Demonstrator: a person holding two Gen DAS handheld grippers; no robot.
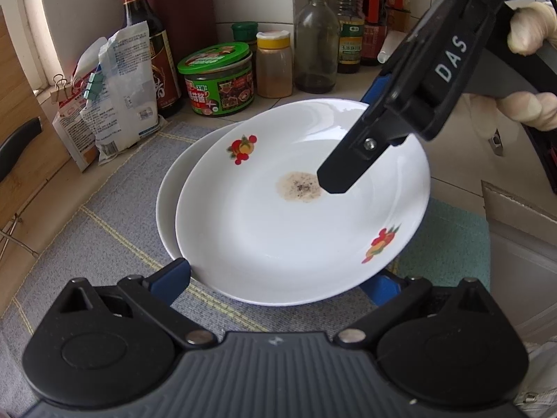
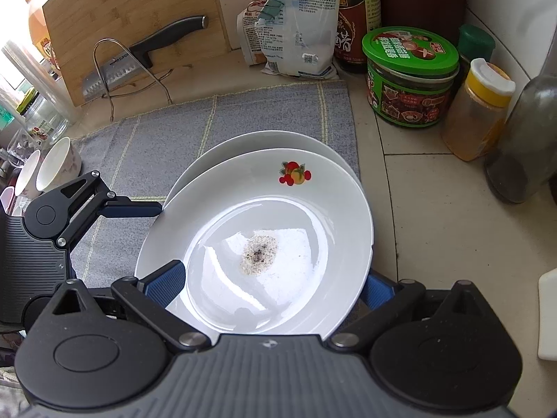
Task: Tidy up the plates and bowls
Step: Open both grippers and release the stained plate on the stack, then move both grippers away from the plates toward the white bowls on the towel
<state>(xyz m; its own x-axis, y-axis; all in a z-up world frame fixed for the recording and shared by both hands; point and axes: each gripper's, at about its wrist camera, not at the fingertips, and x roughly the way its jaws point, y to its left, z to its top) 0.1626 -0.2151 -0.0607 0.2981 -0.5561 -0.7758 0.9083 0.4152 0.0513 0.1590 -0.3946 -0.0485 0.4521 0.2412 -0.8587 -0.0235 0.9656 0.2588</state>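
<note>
A white plate point(image 1: 278, 230) with fruit decals and a brown stain in its middle lies askew on a plain white plate point(image 1: 170, 188); in the right wrist view the decorated plate point(image 2: 278, 202) covers most of the plain plate point(image 2: 250, 142). My left gripper point(image 1: 276, 278) is open, its fingers wide on either side of the top plate's near rim. My right gripper point(image 2: 269, 278) is open too, one finger above that plate's rim and one beneath it. From the left wrist view the right gripper point(image 1: 355, 132) reaches in from the upper right, held by a gloved hand point(image 1: 529, 31).
The plates rest on a grey cloth mat point(image 2: 146, 136). Behind stand a green-lidded jar point(image 2: 410, 80), a spice shaker point(image 2: 477, 111), bottles point(image 1: 316, 38) and clipped bags point(image 1: 111, 94). A knife point(image 2: 139, 55) leans on a wooden board. Two bowls point(image 2: 52, 170) lie at the left.
</note>
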